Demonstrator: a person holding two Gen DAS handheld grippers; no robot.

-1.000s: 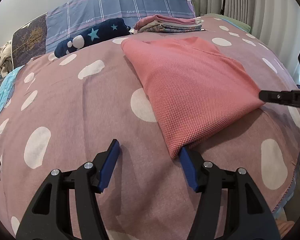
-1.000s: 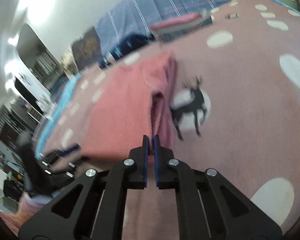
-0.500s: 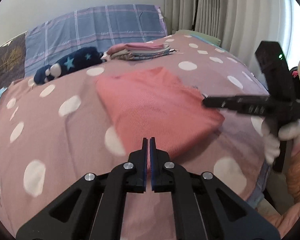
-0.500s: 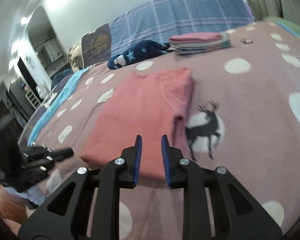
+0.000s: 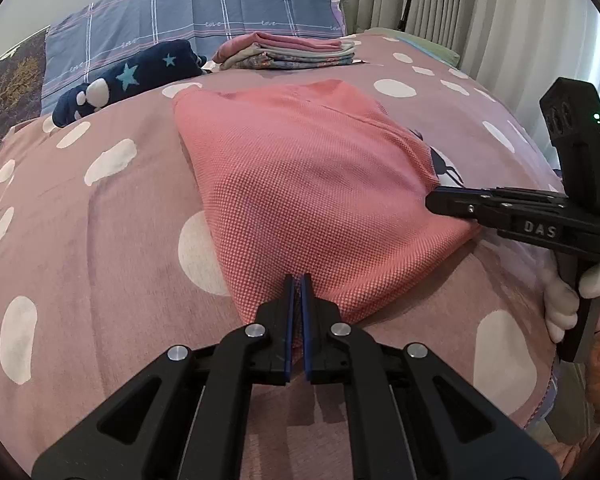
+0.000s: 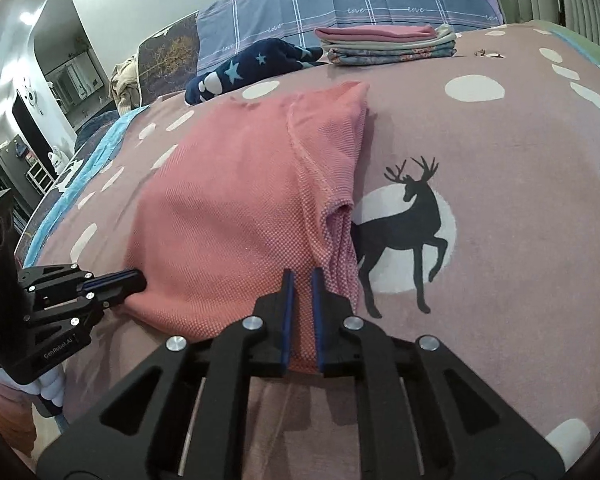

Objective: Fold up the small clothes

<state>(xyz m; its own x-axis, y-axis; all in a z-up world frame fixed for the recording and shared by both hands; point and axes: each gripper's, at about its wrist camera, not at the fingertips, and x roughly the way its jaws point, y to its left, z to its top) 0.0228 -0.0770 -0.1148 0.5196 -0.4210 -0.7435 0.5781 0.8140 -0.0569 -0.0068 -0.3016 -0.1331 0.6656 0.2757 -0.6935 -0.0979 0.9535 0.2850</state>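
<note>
A pink knit garment (image 5: 300, 176) lies folded flat on the dotted mauve bedcover (image 5: 100, 240). My left gripper (image 5: 296, 280) is shut on the garment's near edge, with fabric pinched between its blue pads. In the right wrist view, my right gripper (image 6: 302, 274) holds the sleeve-side edge of the garment (image 6: 228, 200) between its pads, and its jaws are closing on the fabric. Each gripper also shows in the other's view: the right gripper (image 5: 434, 200) at the garment's right corner, the left gripper (image 6: 138, 278) at its left corner.
A stack of folded clothes (image 5: 288, 50) and a navy star-print soft item (image 5: 128, 80) sit at the far side by a plaid pillow (image 5: 204, 8). A deer print (image 6: 412, 216) lies right of the garment. A white-gloved hand (image 5: 572, 296) holds the right gripper. Curtains hang at the right.
My left gripper, open beside the garment's corner a second ago, has shut and now pinches its near edge. The right gripper let go of the fabric, opened, then came back onto the garment's edge.
</note>
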